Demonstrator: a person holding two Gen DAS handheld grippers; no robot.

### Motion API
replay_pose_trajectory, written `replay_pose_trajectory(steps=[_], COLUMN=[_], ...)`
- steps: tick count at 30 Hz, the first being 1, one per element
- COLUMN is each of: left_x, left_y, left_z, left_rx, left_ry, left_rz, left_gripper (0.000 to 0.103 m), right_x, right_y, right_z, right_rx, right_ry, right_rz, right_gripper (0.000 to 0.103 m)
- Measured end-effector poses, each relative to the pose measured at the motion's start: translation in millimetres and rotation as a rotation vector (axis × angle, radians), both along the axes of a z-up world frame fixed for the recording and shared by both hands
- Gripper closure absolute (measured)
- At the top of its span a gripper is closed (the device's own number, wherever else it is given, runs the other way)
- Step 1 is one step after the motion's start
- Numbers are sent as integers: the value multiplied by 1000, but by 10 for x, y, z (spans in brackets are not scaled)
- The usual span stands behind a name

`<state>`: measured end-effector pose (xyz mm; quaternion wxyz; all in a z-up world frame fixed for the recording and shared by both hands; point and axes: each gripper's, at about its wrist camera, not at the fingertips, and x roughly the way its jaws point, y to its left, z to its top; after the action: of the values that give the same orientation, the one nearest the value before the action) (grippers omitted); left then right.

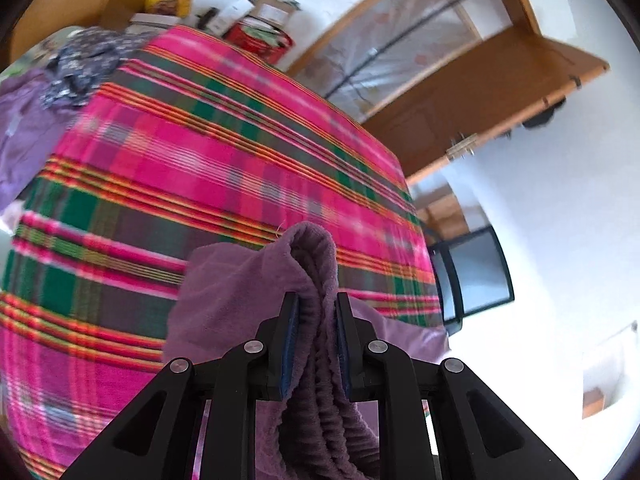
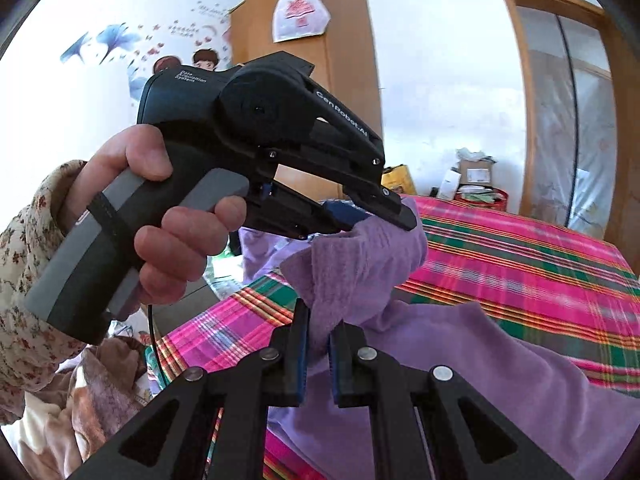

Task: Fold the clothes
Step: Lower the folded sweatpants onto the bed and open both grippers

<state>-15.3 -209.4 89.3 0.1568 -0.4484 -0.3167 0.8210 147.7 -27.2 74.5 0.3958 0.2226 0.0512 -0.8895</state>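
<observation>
A purple fleece garment (image 1: pixel 244 280) with a ribbed elastic band is lifted above the pink plaid bedspread (image 1: pixel 200 152). My left gripper (image 1: pixel 317 300) is shut on its bunched ribbed band. In the right wrist view the same purple garment (image 2: pixel 480 360) hangs over the bedspread (image 2: pixel 520 256), and my right gripper (image 2: pixel 318 316) is shut on another fold of it. The left gripper (image 2: pixel 384 216) shows there too, held by a hand (image 2: pixel 160 216) in a floral sleeve, clamped on the cloth just above and beyond my right fingers.
A heap of other clothes (image 1: pixel 80 60) lies at the bed's far left corner. Boxes and a red tin (image 1: pixel 256 36) stand beyond the bed. A wooden wardrobe (image 2: pixel 304 80), glass sliding doors (image 2: pixel 568 120) and a brown blanket (image 2: pixel 108 380) on the floor surround the bed.
</observation>
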Motion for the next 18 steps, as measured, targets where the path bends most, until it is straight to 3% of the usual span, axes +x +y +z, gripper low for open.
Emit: replay_pose_trajectory(steps=[18], left_x=[-357], left_y=[974], left_z=[-331], left_rx=[-26], left_ry=[-86], left_rz=[-149], left_gripper=[85], right_x=[-126], right_y=[863], right_z=[-243], right_rx=[-32], right_ry=[-95], right_rz=[-157], right_gripper=[94])
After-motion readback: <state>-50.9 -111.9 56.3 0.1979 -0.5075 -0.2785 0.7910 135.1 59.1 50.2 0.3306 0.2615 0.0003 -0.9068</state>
